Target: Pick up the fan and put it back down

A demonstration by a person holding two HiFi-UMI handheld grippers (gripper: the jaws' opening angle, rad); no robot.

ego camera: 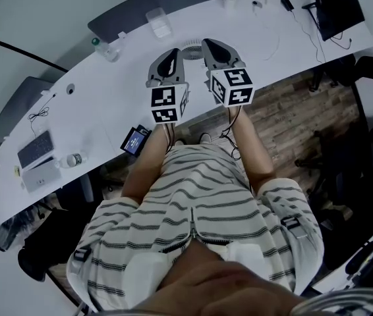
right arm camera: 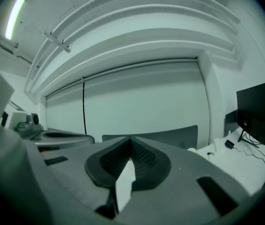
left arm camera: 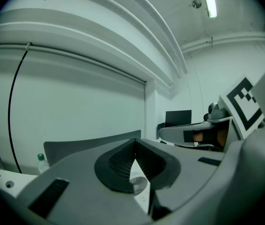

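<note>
The small white round fan (ego camera: 190, 47) stands on the curved white table (ego camera: 94, 110), between the tips of my two grippers. My left gripper (ego camera: 173, 53) is just to its left and my right gripper (ego camera: 209, 43) just to its right, both above the table's near edge. In the left gripper view the jaws (left arm camera: 134, 142) are closed tip to tip, and the fan's grille (left arm camera: 139, 184) shows through the narrow slit below them. In the right gripper view the gripper (right arm camera: 130, 139) is shut too, with a white sliver (right arm camera: 124, 182) in its slit. Neither holds anything.
A water bottle (ego camera: 104, 49) and a white box (ego camera: 158, 23) stand further back on the table. A monitor (ego camera: 337, 5) with cables is at the far right. A keyboard (ego camera: 35, 150) lies at the left end. Black chairs (ego camera: 335, 157) crowd the wooden floor on the right.
</note>
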